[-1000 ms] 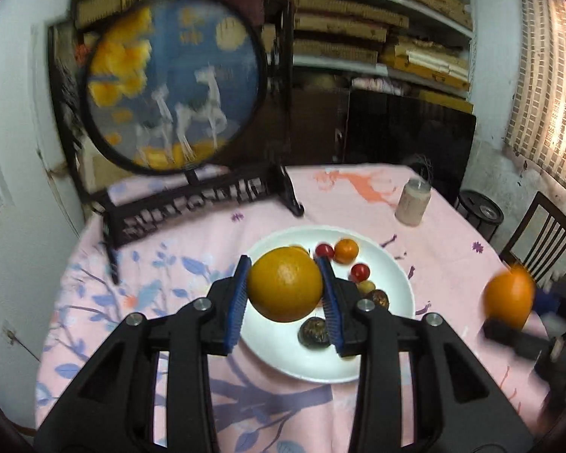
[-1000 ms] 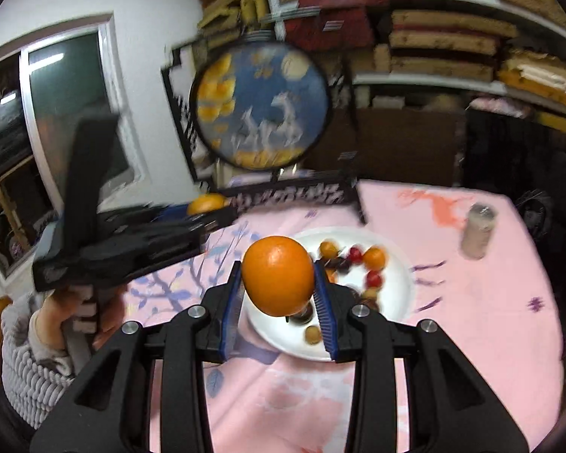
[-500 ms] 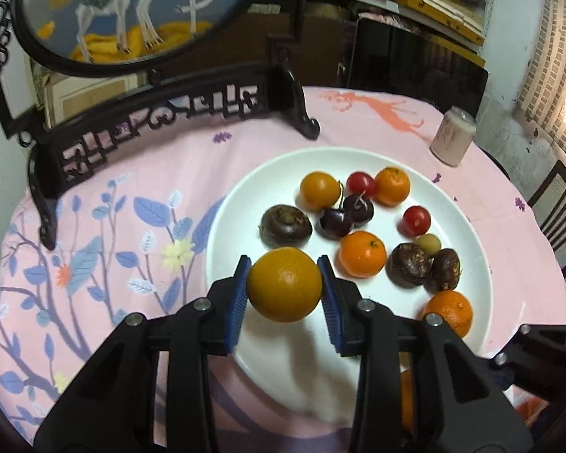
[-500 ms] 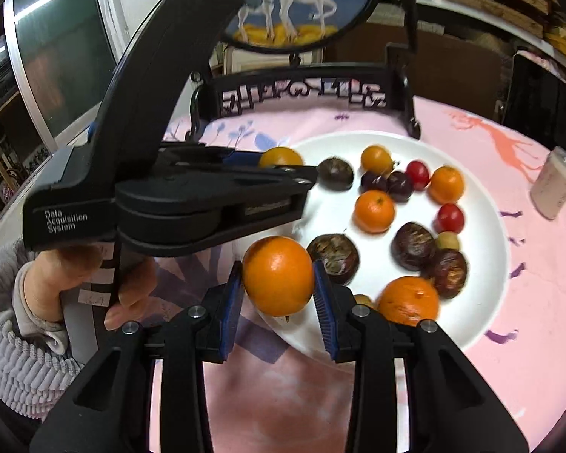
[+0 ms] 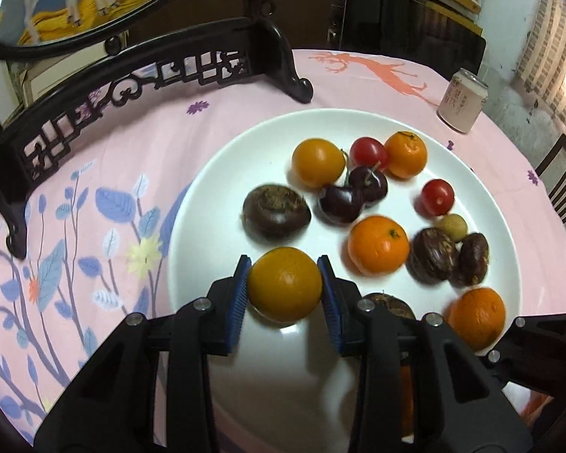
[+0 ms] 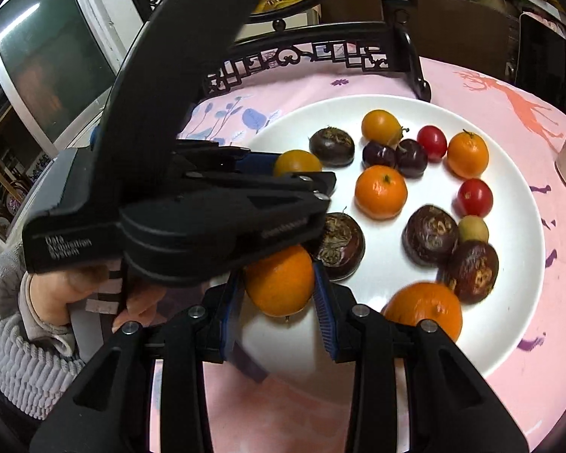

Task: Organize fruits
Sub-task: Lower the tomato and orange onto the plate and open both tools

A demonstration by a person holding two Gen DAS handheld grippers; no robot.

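Left wrist view showed the left tongs (image 5: 285,285) clamping an orange (image 5: 285,284) low over the plate (image 5: 222,173), bare plate directly beneath. Right tongs (image 6: 279,285) gripped another orange (image 6: 279,283) just beside, over the near rim.

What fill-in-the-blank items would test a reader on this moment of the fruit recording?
1. Each gripper, left and right, is shut on an ____.
2. The fruit lies on a white ____.
3. The two dark cherries sit ____ each other.
4. The can stands ____ the plate.

Missing words: orange; plate; touching; outside
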